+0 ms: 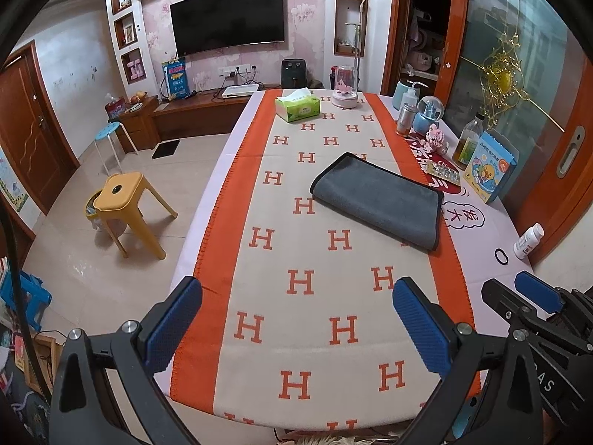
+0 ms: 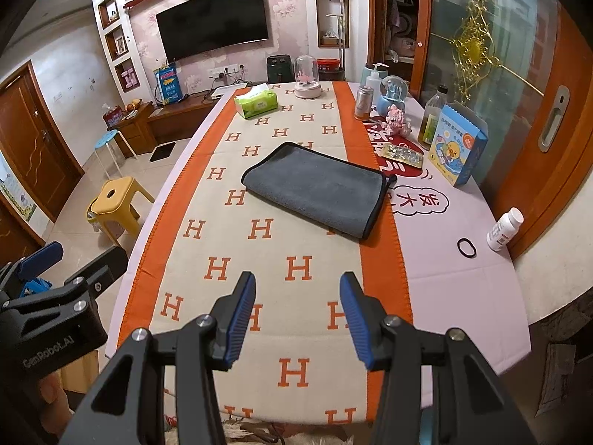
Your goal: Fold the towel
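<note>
A grey towel with black trim (image 1: 378, 200) lies folded into a flat rectangle on the orange and cream H-pattern table runner (image 1: 296, 285), right of the middle of the table; it also shows in the right wrist view (image 2: 318, 189). My left gripper (image 1: 296, 315) is open and empty, held above the near end of the table, well short of the towel. My right gripper (image 2: 298, 307) is open and empty, also near the front edge; it shows at the right of the left wrist view (image 1: 519, 296).
A green tissue box (image 1: 297, 108) and a pink glass dome (image 1: 344, 87) stand at the far end. Bottles, a snow globe, a blue picture box (image 1: 489, 170), a white pill bottle (image 2: 504, 233) and a black hair band (image 2: 466, 247) line the right side. A yellow stool (image 1: 128, 207) stands left of the table.
</note>
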